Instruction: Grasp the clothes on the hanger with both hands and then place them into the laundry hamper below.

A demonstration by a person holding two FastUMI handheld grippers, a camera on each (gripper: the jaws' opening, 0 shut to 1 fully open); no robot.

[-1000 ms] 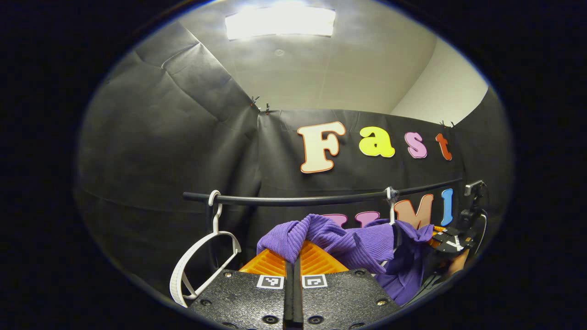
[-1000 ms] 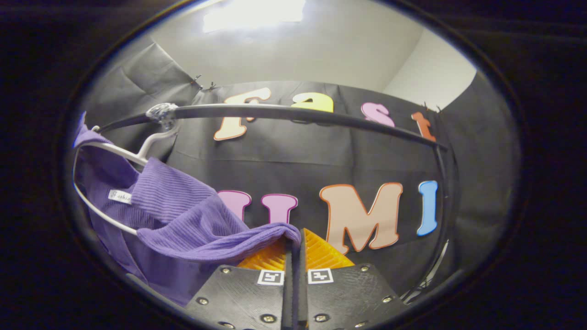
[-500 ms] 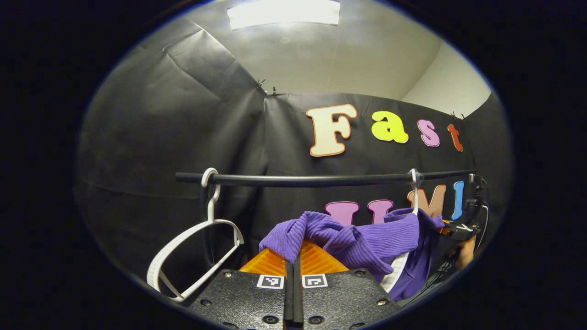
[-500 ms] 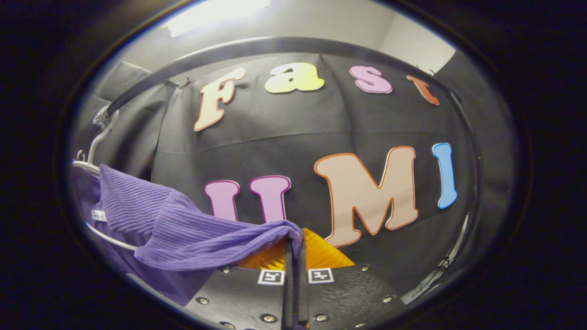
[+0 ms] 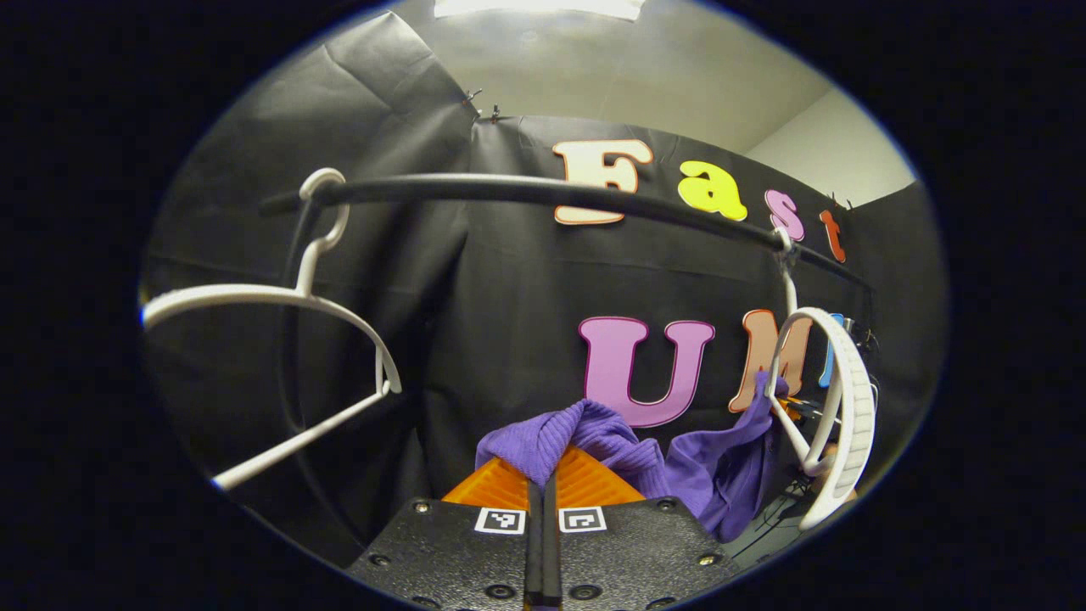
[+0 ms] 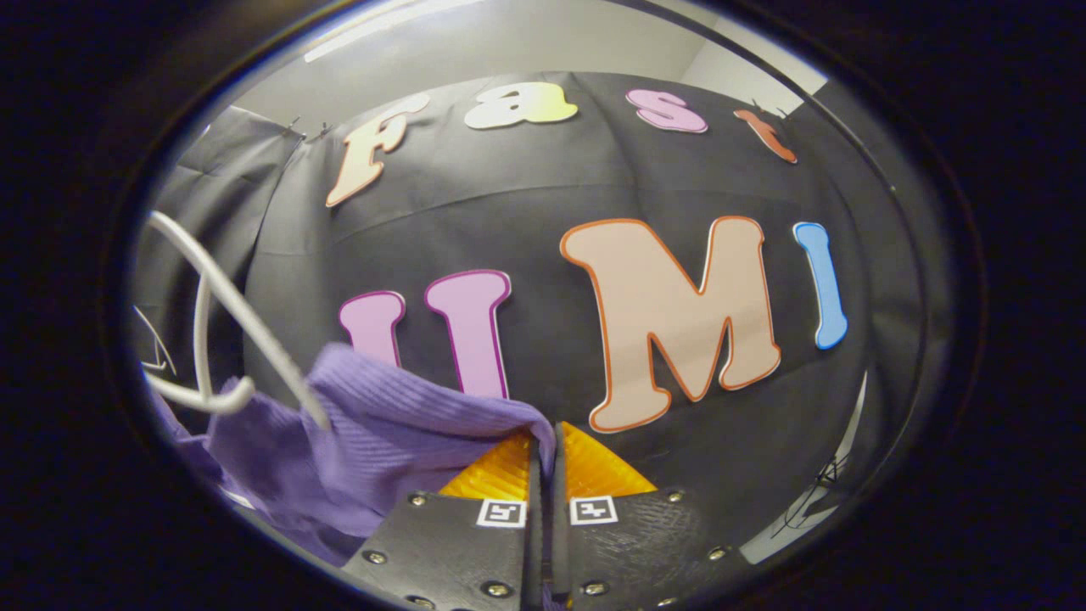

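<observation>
Claws left [image 5: 543,475] and right [image 6: 543,450] both pinch purple garment [image 5: 721,467], beside white hanger [image 5: 836,407] under black rail [image 5: 526,191].

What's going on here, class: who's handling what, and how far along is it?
A person works two handheld grippers. The left gripper and the right gripper are each shut on the purple garment. It hangs below the white hanger on the black rail, seemingly off it. An empty hanger hangs alongside.

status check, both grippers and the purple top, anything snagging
Left gripper shut on purple ribbed knit top. Right gripper shut on it too. White plastic hanger close beside the cloth, possible snag.
</observation>
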